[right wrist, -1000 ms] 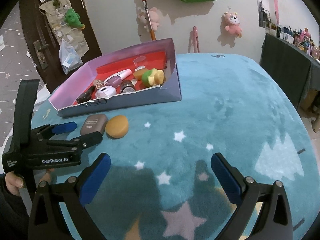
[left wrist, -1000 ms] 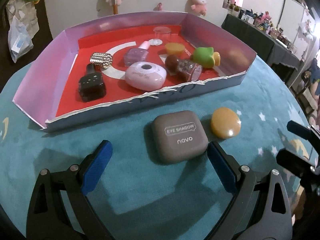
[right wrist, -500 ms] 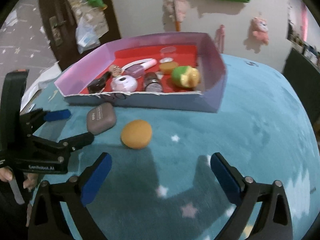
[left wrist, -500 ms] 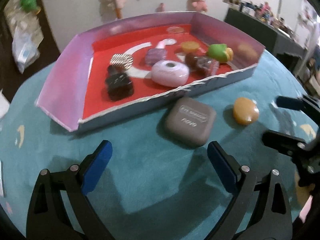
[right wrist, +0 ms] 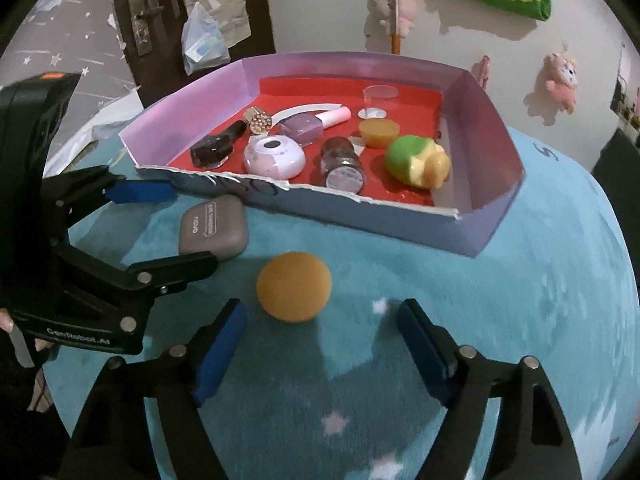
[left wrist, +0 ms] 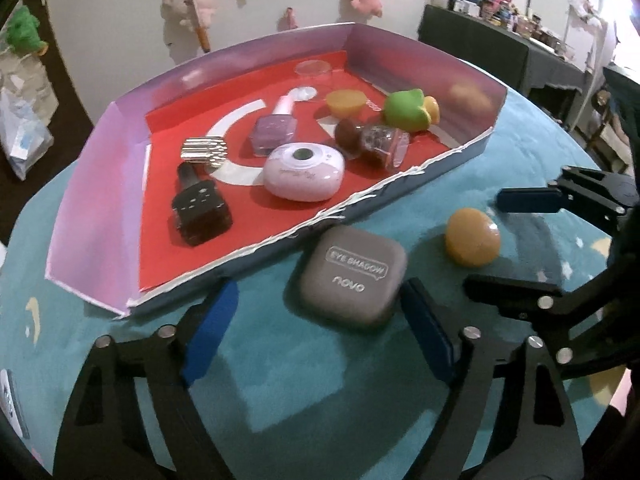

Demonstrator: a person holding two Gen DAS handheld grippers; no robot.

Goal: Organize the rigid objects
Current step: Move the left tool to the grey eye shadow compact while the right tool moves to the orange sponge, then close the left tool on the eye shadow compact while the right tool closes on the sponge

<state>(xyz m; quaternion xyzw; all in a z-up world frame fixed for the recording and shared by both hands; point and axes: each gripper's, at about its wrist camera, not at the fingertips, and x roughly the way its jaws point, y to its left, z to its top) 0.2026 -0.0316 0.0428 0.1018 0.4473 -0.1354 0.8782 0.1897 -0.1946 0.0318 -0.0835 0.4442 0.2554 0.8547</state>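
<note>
Surfaces: plush cloth, card, plastics.
Table cover (left wrist: pixel 280 392) teal, fuzzy pile cloth, matt. Tray (left wrist: pixel 92 184) thin card, torn ragged front edge, faintly sheeny walls, red floor. Eye shadow case (left wrist: pixel 352 276) grey plastic, smooth, matt, embossed lettering. Orange puff (right wrist: pixel 294 286) matt and finely grainy in the right view, glossier in the left. Pink oval case (left wrist: pixel 304 176) glossy plastic. Gripper pads (right wrist: pixel 218 354) blue, matt; arms black plastic with metal rivets.

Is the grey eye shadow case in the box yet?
Out. The eye shadow case lies on the teal cloth just outside the box.
</note>
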